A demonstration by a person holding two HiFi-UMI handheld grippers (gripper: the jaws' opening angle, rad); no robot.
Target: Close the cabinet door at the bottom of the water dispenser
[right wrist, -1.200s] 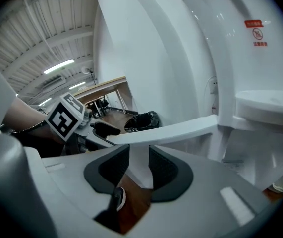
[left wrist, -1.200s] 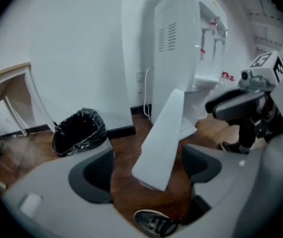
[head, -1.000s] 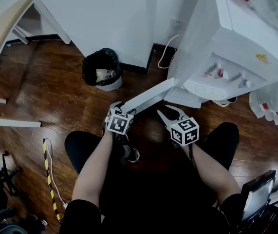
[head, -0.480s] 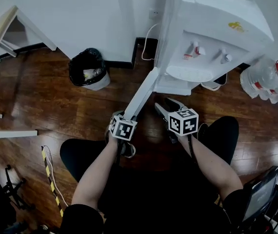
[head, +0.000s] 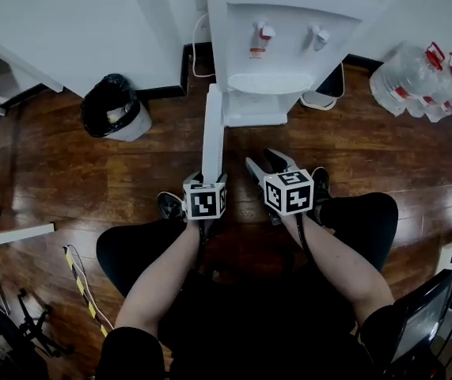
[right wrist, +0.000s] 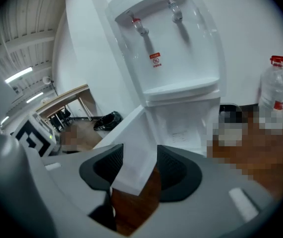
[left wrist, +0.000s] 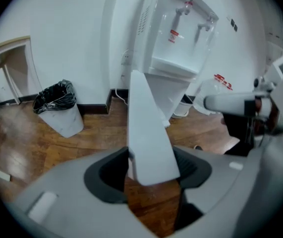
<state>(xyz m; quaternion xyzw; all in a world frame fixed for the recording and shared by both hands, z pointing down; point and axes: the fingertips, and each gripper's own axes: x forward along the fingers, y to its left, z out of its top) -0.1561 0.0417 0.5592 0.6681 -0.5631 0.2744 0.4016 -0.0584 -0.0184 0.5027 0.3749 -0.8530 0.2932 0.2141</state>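
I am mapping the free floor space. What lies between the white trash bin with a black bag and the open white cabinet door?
Only brown wooden floor, bare, separates the white trash bin with a black bag from the open white cabinet door, as the head view shows.

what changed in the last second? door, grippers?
The cabinet door swung from splayed wide at the water dispenser's left to sticking straight out from its front, partway toward shut, led by the left gripper. Unchanged: the left gripper stays clamped on the door's free edge; the right gripper stays open beside it, off the door.
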